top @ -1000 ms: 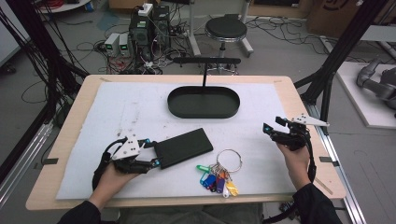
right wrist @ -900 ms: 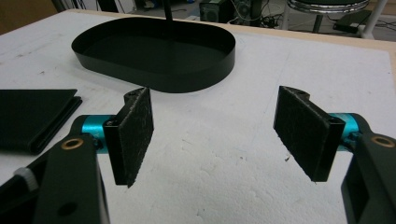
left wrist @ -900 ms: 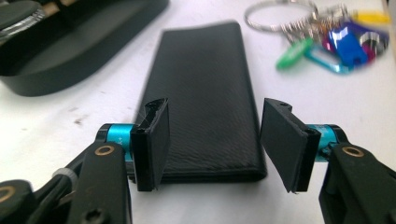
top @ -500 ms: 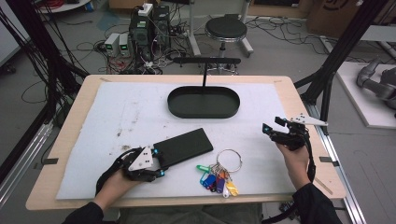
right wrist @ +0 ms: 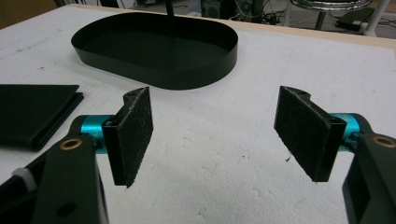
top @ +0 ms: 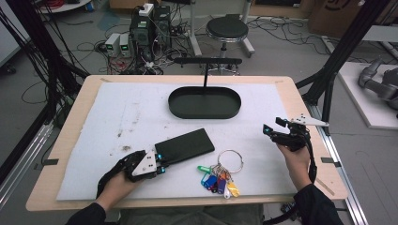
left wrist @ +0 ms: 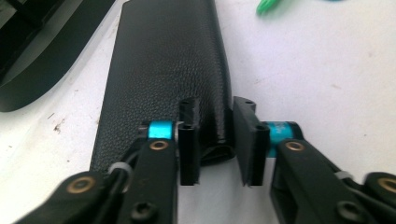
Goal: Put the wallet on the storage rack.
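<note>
left gripper view has the left gripper (left wrist: 217,140) pinching the black wallet (left wrist: 163,70) by its corner after just closing, probably to lift it; right gripper (right wrist: 219,140) is idle, jaws wide.

We see even, soft overhead light on the white tabletop (top: 117,117), bright without glare; shadows beneath things are faint and short. The high view is slightly soft and grainy, and the floor toward twelve o'clock lies dimmer. In the left gripper view the black wallet (left wrist: 163,70) shows a dull sheen on its grain, and the near claw parts blur toward six o'clock. The right gripper view is sharp at its centre.
</note>
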Available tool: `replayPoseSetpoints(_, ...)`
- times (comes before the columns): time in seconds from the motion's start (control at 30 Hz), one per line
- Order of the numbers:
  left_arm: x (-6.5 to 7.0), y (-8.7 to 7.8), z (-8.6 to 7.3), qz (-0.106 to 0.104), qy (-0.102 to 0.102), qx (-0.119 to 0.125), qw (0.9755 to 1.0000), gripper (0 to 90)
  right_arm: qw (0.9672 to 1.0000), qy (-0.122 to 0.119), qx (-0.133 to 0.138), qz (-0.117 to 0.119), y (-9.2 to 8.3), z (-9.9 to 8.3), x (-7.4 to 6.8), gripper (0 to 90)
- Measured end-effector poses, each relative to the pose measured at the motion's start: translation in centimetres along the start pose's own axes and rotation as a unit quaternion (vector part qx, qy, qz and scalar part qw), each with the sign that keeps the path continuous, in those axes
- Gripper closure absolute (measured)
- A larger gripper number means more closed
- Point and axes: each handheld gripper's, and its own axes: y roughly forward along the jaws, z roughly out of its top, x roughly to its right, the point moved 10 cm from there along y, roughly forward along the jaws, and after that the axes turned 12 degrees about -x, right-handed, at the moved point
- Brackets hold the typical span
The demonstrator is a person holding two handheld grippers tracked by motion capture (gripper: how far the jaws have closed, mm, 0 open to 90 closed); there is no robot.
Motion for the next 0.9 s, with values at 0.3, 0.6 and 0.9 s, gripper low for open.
replayPoseSetpoints(0.3, -1.6, -2.1, 1.8, -0.033, -0.067, 0.081, 0.994, 79.6, 1.0, -0.002, 0.002, 0.005, 0.0, 0.1, -0.2, 28.8)
replayPoseSetpoints(0.6, -2.3, -3.8, 3.8, -0.071, -0.114, 0.166, 0.977, 80.7, 0.9992, -0.026, 0.012, 0.027, 0.0, 0.4, -1.4, 29.1)
replayPoseSetpoints(0.9, -3.5, -5.4, 4.5, -0.111, -0.185, 0.248, 0.9443, 80.8, 0.9942, -0.063, 0.009, 0.087, 0.9, 0.6, -4.1, 29.0)
